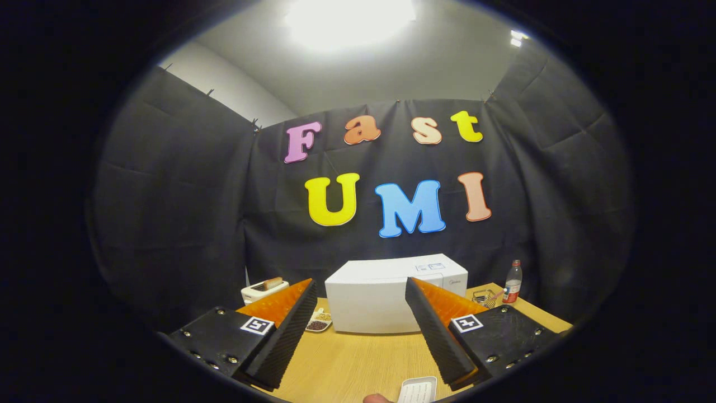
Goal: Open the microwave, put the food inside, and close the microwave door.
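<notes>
A white microwave (386, 296) stands at the back of the wooden table (358, 361), its door closed, well beyond my fingers. A small plate of food (319, 323) with dark and light pieces lies on the table just left of the microwave, partly hidden behind the left finger. My gripper (361, 316) hovers above the table's near side, open, with nothing between its fingers.
A white toaster (263, 290) with a slice in it sits at the back left. Right of the microwave are a small wire basket (484, 296) and a red-labelled bottle (512, 282). A white rectangular tray (418, 389) lies at the near edge, beside a fingertip (376, 398).
</notes>
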Motion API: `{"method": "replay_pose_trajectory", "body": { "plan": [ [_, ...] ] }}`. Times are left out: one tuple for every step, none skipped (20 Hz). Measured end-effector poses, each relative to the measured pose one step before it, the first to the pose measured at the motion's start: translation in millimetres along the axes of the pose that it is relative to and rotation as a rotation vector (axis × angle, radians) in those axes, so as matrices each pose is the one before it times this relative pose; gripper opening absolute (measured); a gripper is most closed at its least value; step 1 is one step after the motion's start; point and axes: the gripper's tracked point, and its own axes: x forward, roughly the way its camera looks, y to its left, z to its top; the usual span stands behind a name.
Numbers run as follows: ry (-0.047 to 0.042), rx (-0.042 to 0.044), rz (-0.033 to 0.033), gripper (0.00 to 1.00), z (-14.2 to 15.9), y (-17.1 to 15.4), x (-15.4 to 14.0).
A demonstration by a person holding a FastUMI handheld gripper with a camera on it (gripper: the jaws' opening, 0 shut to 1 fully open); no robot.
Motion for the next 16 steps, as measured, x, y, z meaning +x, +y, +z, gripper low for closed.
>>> {"method": "replay_pose_trajectory", "body": {
  "plan": [
    [-0.00402,0.00084,0.00039,0.99,1.16,-0.13,1.05],
    [-0.00371,0.00104,-0.00102,0.99,1.60,-0.47,0.06],
    [-0.00406,0.00081,-0.00006,0.99,1.08,0.91,-0.61],
    [-0.00381,-0.00102,0.00156,0.99,1.01,0.27,-0.59],
    [-0.00164,-0.00344,-0.00106,0.99,0.09,-0.99,-0.75],
    [-0.00175,-0.00214,-0.00086,0.99,0.10,-1.01,0.32],
    [-0.00192,0.00064,0.00002,0.99,0.76,0.12,0.64],
    [-0.00108,0.00168,0.00083,0.99,0.46,0.85,0.25],
    [-0.00067,0.00025,-0.00110,0.99,0.22,-0.20,0.13],
    [0.00122,0.00016,-0.00006,0.99,0.04,-0.19,0.39],
    [-0.00496,0.00232,-0.00019,0.99,1.32,0.35,-0.24],
    [-0.00258,0.00323,0.00083,0.99,0.09,1.18,0.75],
    [0.00141,0.00067,0.00281,0.99,-0.73,1.61,0.31],
    [0.00198,-0.00203,0.00341,0.99,-0.90,1.19,0.36],
    [0.00265,-0.00452,0.00480,0.99,-1.52,2.30,-0.18],
    [-0.00033,-0.00484,0.00142,0.99,0.00,1.33,1.05]
  ]
}}
